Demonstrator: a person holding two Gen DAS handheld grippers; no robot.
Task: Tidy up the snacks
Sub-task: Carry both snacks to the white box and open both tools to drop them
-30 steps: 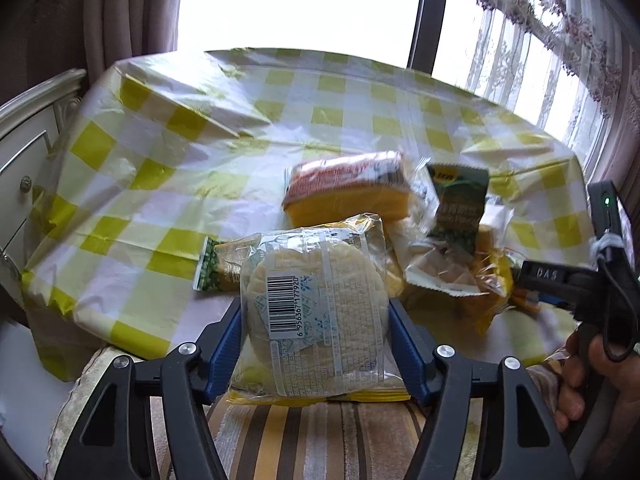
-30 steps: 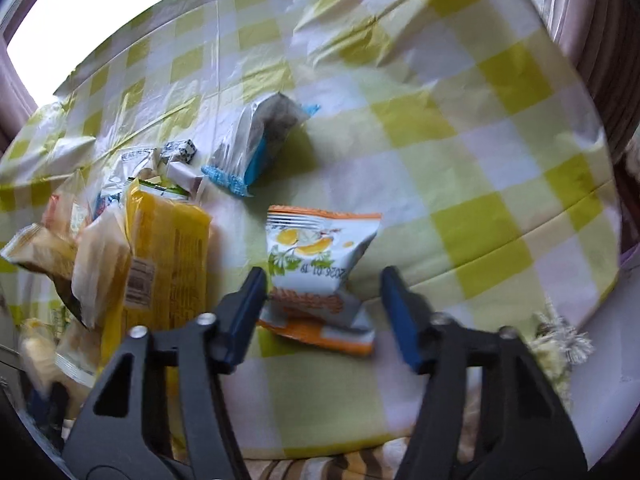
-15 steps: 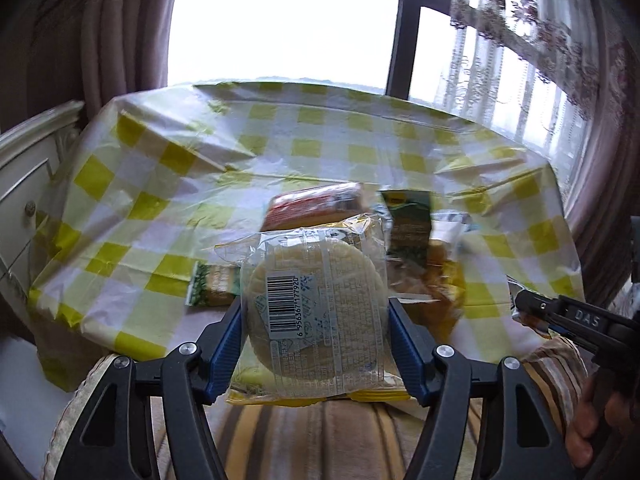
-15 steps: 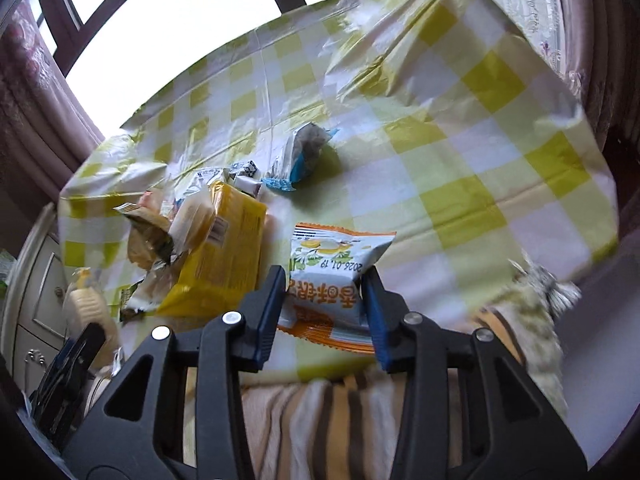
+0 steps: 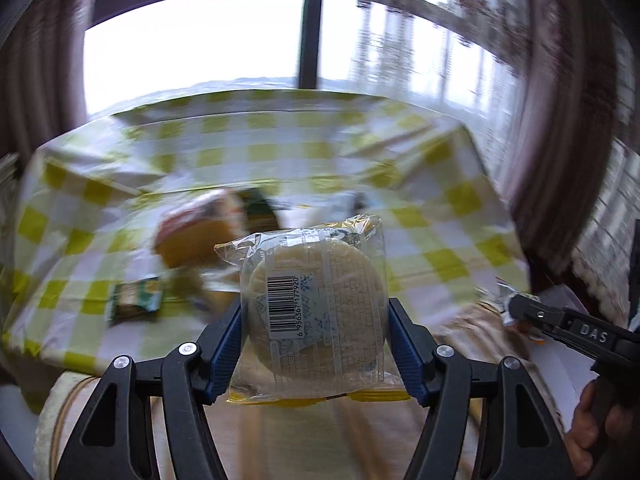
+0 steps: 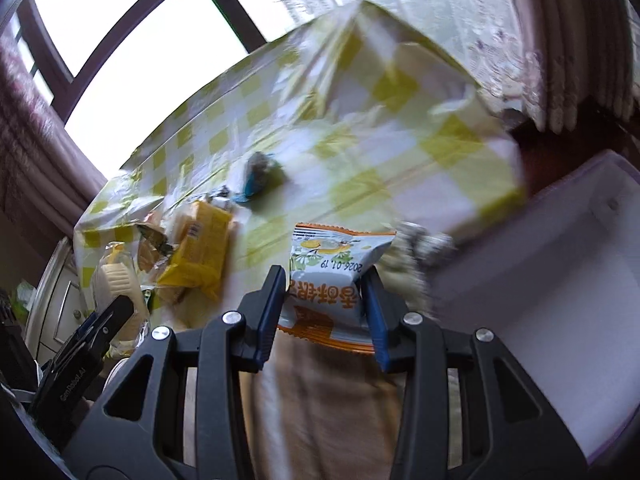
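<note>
My left gripper (image 5: 314,320) is shut on a clear packet of round pale cakes (image 5: 316,304) with a barcode label, held up off the table. My right gripper (image 6: 325,300) is shut on a white and orange snack packet (image 6: 328,280), lifted clear of the table's near edge. The right gripper also shows at the right edge of the left wrist view (image 5: 560,324), and the left gripper shows at the lower left of the right wrist view (image 6: 92,344). Several more snacks lie on the yellow checked tablecloth (image 6: 360,152).
A white box (image 6: 560,320) stands low at the right of the right wrist view. On the table lie a yellow packet (image 6: 200,248), a blue and grey packet (image 6: 260,172), an orange loaf pack (image 5: 192,228) and a small green packet (image 5: 136,300). A striped cushion (image 5: 320,440) lies below.
Both grippers have pulled back from the table and risen, each keeping its packet. The right gripper closed on its packet a second ago and has swung right, bringing the white box into view.
</note>
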